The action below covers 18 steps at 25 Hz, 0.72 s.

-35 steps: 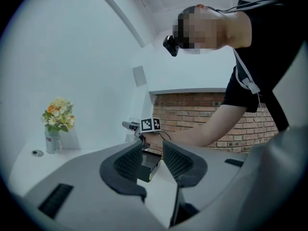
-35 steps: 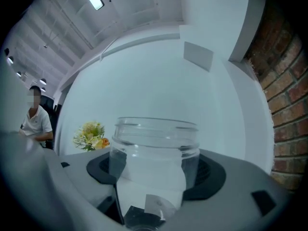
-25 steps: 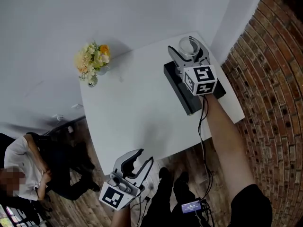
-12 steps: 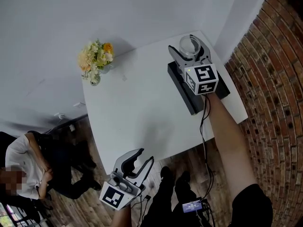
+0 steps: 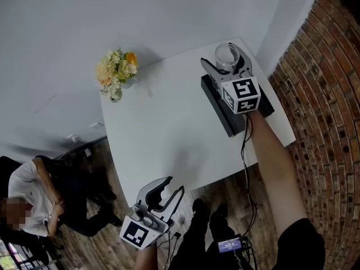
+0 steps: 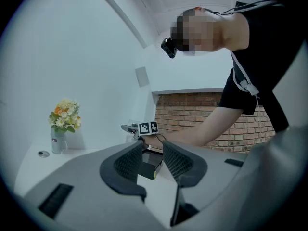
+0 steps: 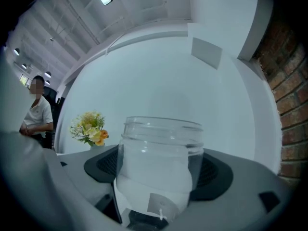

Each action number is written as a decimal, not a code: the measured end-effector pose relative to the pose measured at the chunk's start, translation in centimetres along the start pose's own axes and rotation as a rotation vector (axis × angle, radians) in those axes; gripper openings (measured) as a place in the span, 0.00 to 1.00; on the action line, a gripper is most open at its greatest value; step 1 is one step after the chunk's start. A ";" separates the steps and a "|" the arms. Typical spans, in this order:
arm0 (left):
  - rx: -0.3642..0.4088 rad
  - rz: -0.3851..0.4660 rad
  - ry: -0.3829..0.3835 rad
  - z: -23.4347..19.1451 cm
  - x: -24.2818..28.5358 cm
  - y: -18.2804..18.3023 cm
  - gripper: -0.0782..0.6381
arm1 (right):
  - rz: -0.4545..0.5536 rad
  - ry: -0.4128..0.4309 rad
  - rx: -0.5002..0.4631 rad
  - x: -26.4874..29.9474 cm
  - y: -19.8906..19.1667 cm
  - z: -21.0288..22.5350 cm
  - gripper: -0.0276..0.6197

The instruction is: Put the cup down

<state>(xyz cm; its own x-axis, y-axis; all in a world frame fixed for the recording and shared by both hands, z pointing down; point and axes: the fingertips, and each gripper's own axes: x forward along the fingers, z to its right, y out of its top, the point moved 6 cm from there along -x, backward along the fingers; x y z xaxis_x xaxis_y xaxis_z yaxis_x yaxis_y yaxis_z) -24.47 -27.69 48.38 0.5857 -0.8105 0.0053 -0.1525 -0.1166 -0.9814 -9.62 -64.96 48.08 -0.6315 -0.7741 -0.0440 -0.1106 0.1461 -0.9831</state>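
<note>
A clear plastic cup [image 5: 226,55] stands upright on the far end of a black box [image 5: 223,116] on the white table [image 5: 163,128]. My right gripper [image 5: 225,54] reaches level over the box, one jaw on each side of the cup. Its jaws have just been opening, and the pads [image 7: 214,171] stand close beside the cup [image 7: 156,162] walls without squeezing them. My left gripper [image 5: 164,191] hangs off the table's near edge. It is open with nothing between its fingers [image 6: 126,163].
A small vase of yellow flowers [image 5: 116,72] stands at the table's far left corner. A brick wall [image 5: 326,122] runs along the right side. A seated person [image 5: 28,196] is on the floor side at the lower left.
The right gripper's jaws look slightly wider around the cup, which stays in place on the black box. The left gripper has kept still.
</note>
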 end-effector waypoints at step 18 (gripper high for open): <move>0.005 0.008 -0.007 0.2 -0.2 0.3 0.28 | -0.005 0.003 0.018 -0.9 0.0 0.3 0.72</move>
<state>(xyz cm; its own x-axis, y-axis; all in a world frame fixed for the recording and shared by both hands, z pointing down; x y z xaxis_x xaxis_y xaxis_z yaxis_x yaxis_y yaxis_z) -24.47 -27.49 48.09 0.5901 -0.8074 -0.0044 -0.1532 -0.1066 -0.9824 -8.84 -64.49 48.03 -0.6330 -0.7732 -0.0384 -0.0997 0.1307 -0.9864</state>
